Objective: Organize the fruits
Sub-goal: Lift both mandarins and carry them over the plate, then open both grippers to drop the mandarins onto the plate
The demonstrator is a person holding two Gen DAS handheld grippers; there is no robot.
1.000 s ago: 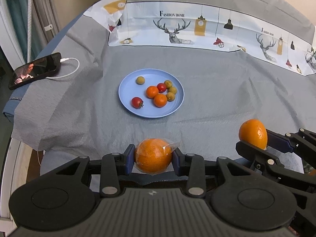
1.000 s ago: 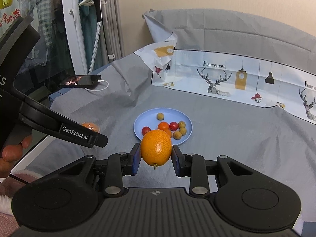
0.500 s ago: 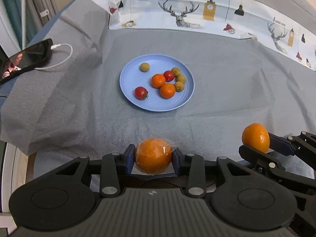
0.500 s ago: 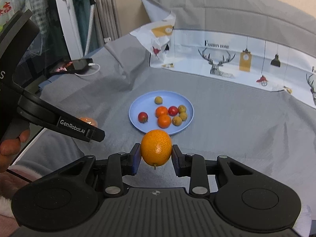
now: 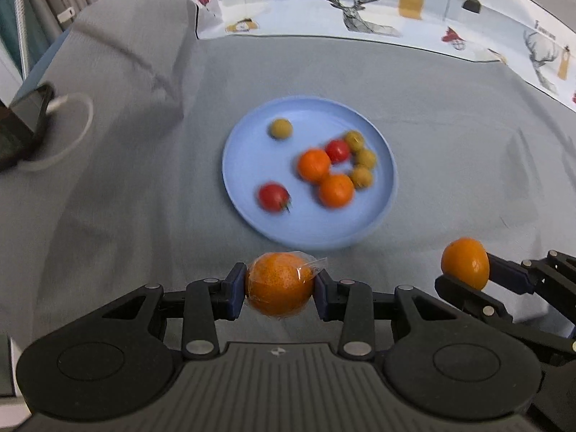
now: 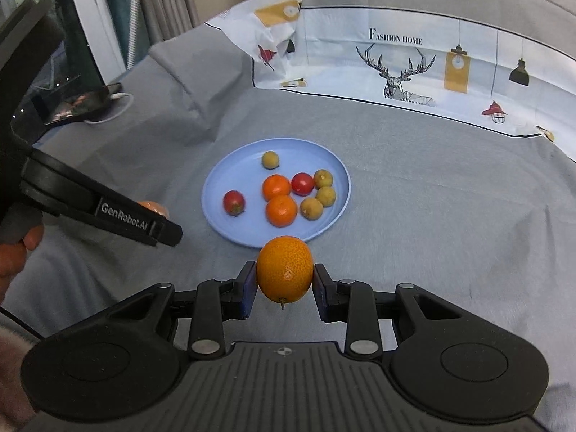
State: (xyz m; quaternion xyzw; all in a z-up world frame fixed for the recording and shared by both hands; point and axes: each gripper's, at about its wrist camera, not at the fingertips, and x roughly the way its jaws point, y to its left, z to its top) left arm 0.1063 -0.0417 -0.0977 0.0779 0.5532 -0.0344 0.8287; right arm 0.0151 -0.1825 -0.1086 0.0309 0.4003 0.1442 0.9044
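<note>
A round blue plate (image 5: 360, 230) (image 6: 230, 172) lies on the grey cloth and holds two small oranges, two red tomatoes and several yellow-green fruits. My left gripper (image 5: 280, 289) is shut on an orange wrapped in clear film (image 5: 279, 282), just short of the plate's near rim. My right gripper (image 6: 284, 277) is shut on a bare orange (image 6: 284, 268) (image 5: 464, 262), also at the near rim. In the right wrist view the left gripper's body (image 6: 100, 208) crosses at the left, with the wrapped orange (image 6: 154, 207) peeking behind it.
A phone (image 6: 82, 102) (image 5: 21, 126) on a white cable lies at the cloth's left edge. A printed deer-pattern sheet (image 6: 414, 64) stands along the back. A person's hand (image 6: 18, 248) holds the left gripper. Bare grey cloth surrounds the plate.
Both grippers have moved forward and down toward the plate, each still holding its orange. The plate now looks larger and closer in both views.
</note>
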